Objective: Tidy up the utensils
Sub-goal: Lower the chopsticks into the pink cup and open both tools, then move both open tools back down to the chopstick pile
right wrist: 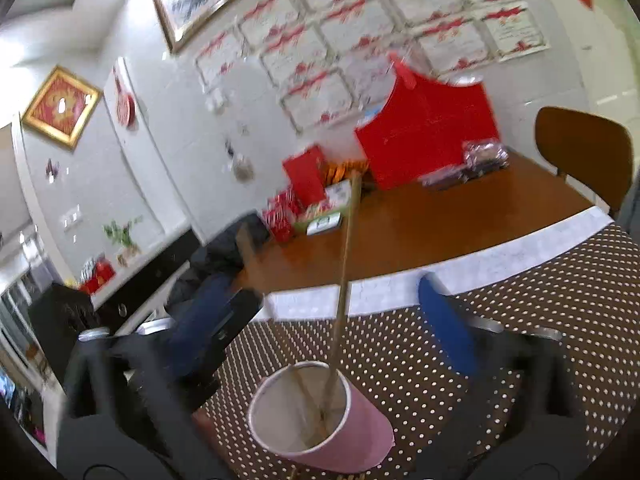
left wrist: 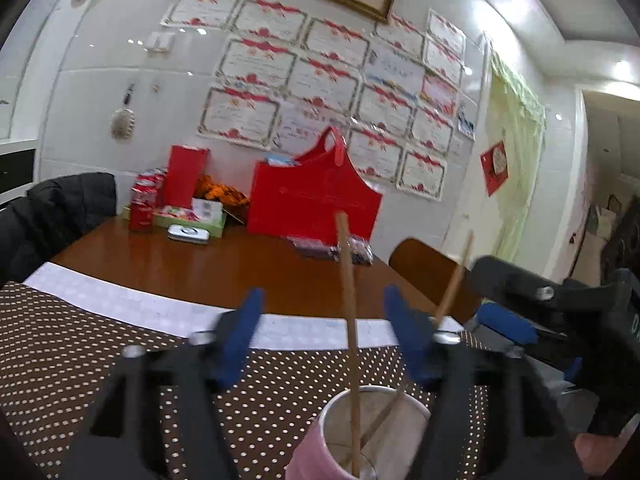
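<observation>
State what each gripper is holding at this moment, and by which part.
Nothing is held. The left gripper and right gripper are both open, and the two wooden chopsticks stand free in the pink paper cup.

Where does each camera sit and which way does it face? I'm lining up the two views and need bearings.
Left wrist: on the left hand-held gripper, facing the certificate wall across the table; its open blue fingers straddle a chopstick in the pink cup; the right hand-held gripper and a fingertip show.
Right wrist: on the right hand-held gripper, facing the same wall from the cup's other side.
Shared: cup, chopsticks, red bag, dotted cloth.
</observation>
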`<state>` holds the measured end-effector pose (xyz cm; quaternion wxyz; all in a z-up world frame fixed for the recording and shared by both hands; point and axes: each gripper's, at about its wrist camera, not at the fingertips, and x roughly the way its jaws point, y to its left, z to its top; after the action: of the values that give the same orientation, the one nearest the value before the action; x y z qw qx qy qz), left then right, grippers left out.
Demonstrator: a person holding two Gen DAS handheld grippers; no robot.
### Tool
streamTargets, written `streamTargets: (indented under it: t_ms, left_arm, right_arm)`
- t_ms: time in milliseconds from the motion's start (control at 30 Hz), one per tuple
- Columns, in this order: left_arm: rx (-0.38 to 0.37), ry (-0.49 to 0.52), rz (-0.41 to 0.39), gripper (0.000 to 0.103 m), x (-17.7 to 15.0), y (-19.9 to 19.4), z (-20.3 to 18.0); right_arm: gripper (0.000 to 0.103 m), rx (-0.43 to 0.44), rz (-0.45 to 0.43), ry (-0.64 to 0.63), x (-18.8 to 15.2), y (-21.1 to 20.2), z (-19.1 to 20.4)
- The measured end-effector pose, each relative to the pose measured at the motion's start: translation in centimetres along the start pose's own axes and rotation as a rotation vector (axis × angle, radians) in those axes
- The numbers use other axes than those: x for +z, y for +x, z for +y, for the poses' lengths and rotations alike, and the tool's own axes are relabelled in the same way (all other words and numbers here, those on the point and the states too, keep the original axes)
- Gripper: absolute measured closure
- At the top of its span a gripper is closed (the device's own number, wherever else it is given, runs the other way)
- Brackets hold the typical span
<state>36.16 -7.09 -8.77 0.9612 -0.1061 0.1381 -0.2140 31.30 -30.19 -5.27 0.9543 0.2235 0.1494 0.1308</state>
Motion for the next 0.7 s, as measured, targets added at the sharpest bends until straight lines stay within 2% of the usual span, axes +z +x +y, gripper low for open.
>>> streamTargets:
  t_ms: [33,100,233,467,700]
  left_arm:
    - [0.011,0.001,-0.003,0.027,0.3,-0.7,0.0]
    - [0.04,0.016,0.01,0.022,0.8,-1.6,-0.1]
    - [0.136,0.066,0.064,0.019,1.7,-4.1,-0.7]
    - [0.234,0.125,0.11,0.019,2.3,-9.2,-2.0]
    - [0.287,0.112,0.143,0.019,2.9,-13.4,-2.5]
  right_arm:
    - [0.006,-0.009,-0.003,0.018,0.2,-0.7,-0.2]
    - [0.006,-0.026,-0.002,0.042,0.5,-1.8,-0.4]
    - [0.006,-0.076,-0.002,0.055,0.9,-4.4,-0.4]
    - [0.006,-0.114,0.028,0.008,0.4,-7.6,1.4]
    - [0.006,-0.141,0.086,-0.057,-0.7,-10.1,3.9]
